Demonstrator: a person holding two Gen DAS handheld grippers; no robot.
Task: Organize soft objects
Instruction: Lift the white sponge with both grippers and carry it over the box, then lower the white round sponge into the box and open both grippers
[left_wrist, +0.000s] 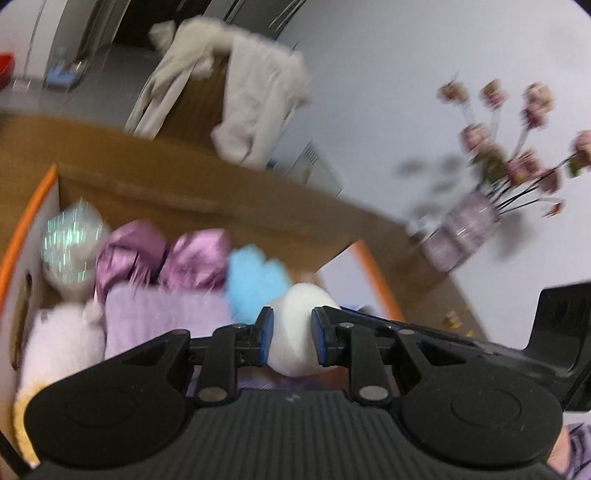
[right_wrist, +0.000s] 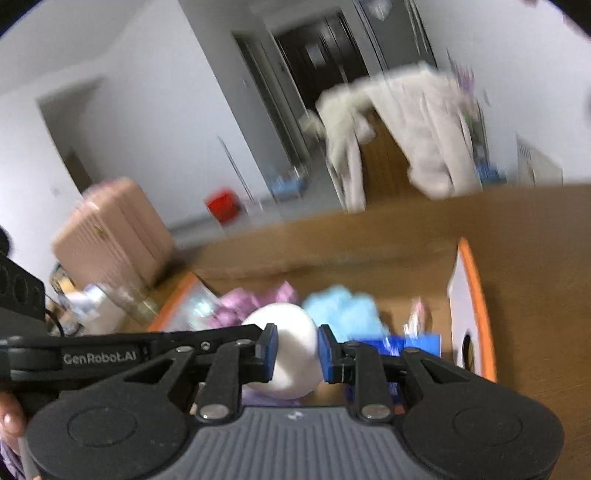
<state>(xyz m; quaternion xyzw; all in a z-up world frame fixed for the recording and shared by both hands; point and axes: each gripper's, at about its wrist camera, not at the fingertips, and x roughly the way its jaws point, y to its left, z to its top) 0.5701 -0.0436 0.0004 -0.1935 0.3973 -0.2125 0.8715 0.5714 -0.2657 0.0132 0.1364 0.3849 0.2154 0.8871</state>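
A white soft ball is squeezed between the blue pads of my left gripper, which is shut on it. My right gripper is shut on the same white ball, and its black finger reaches in from the right. The ball hangs over an open cardboard box with orange edges. Inside lie a blue fluffy toy, shiny purple cushions, a glittery ball and a lilac knit piece. Both views are blurred.
The box stands on a wooden table. A vase of pink flowers stands to its right. A white coat hangs over a chair behind the table. A pink suitcase and a red bin stand on the floor.
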